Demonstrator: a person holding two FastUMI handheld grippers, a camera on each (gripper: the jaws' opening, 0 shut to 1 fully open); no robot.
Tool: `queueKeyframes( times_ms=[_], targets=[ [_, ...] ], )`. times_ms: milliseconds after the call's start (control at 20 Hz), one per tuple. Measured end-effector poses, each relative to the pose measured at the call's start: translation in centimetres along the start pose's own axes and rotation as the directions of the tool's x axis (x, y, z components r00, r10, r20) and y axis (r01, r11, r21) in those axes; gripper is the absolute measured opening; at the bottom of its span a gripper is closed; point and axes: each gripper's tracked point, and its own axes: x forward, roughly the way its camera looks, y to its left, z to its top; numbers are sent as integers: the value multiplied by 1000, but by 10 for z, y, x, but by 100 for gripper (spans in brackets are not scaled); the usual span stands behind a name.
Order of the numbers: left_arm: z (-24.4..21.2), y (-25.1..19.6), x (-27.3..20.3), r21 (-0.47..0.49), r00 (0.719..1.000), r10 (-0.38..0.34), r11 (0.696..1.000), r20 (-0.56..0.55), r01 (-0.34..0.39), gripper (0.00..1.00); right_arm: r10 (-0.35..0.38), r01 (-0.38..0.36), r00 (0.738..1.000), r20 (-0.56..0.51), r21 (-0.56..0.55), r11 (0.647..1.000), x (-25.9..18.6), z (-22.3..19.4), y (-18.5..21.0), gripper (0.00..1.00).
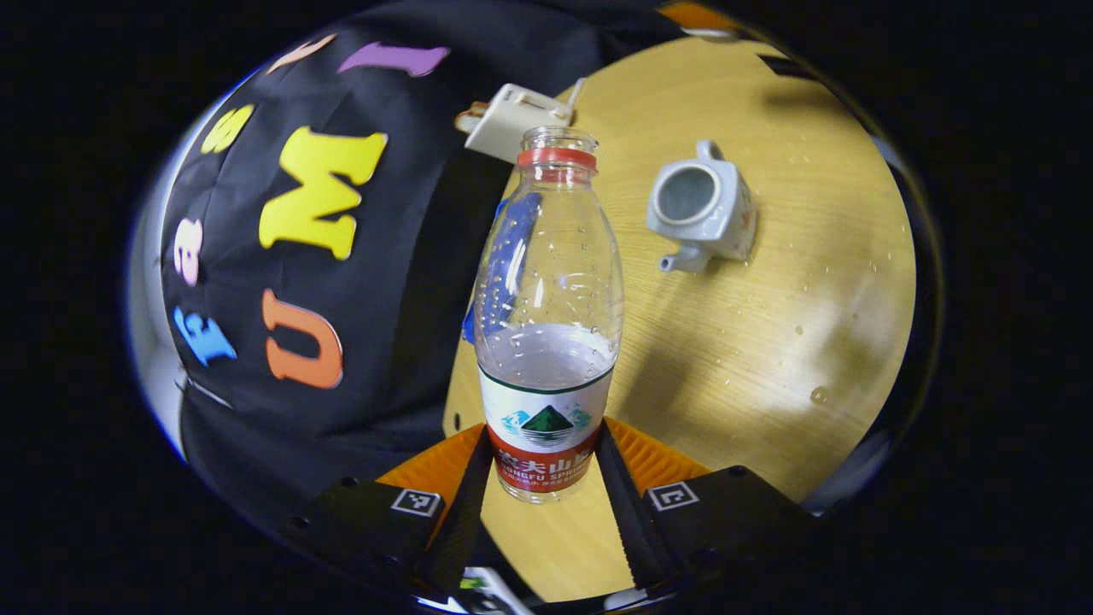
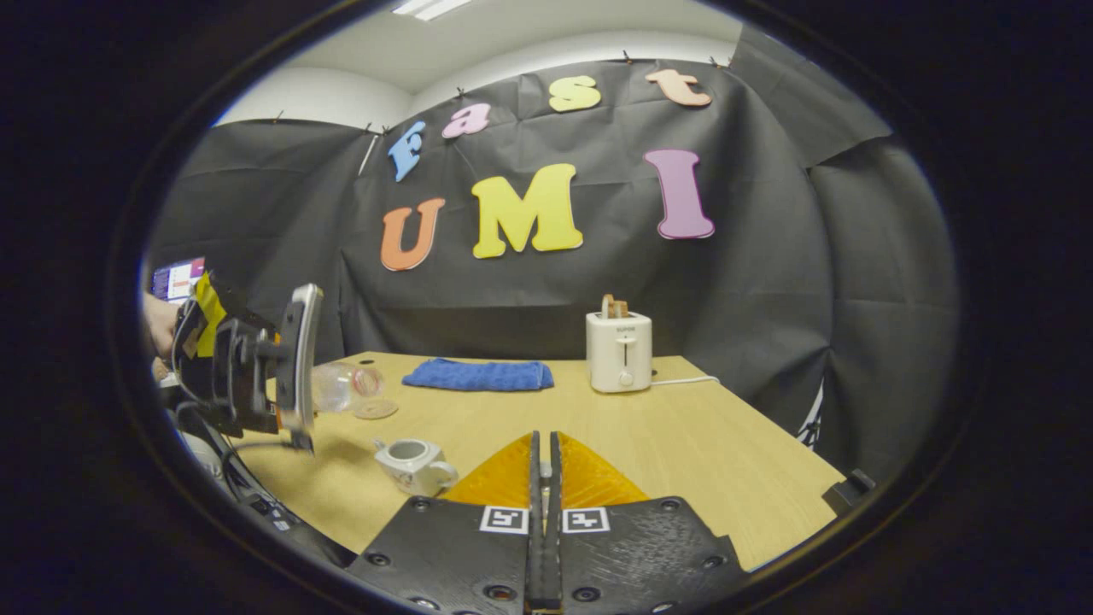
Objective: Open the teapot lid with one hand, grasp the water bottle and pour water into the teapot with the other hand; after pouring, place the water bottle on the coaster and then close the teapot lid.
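My left hand-held gripper (image 1: 543, 478) clamps the clear plastic water bottle (image 1: 546, 316), uncapped and part full, above the wooden desk (image 1: 768, 342). The lidless white ceramic teapot (image 1: 702, 207) sits well apart; I judge a slow tilt over its mouth is best. My right hand-held gripper (image 2: 543, 478) is clenched on something small I cannot make out. Droplets dot the desk; a white toaster (image 2: 619, 350) and blue cloth (image 2: 478, 374) stand near the black-draped wall.

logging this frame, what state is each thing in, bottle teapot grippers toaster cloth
water bottle: uncapped, partly full, held tilted above the table
teapot: lid off, standing on the table
left gripper: shut on the water bottle
right gripper: shut; lid between the fingers can't be made out
toaster: bread sticking up
blue cloth: folded flat
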Motion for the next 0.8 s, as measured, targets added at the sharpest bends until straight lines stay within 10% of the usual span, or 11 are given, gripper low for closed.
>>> queueKeyframes(
  times_ms=[250,550,800],
  targets=[
    [11,4,-11,-428,986,-12,900,164,82,73,36,-36,999,7,-16,999,11,9,27,0],
    [25,33,-15,-826,942,98,516,322,229,76,65,-65,998,5,-33,997,21,13,48,0],
    [30,79,13,-855,906,233,475,352,210,73,72,-72,997,12,-28,997,28,16,55,0]
  ],
)
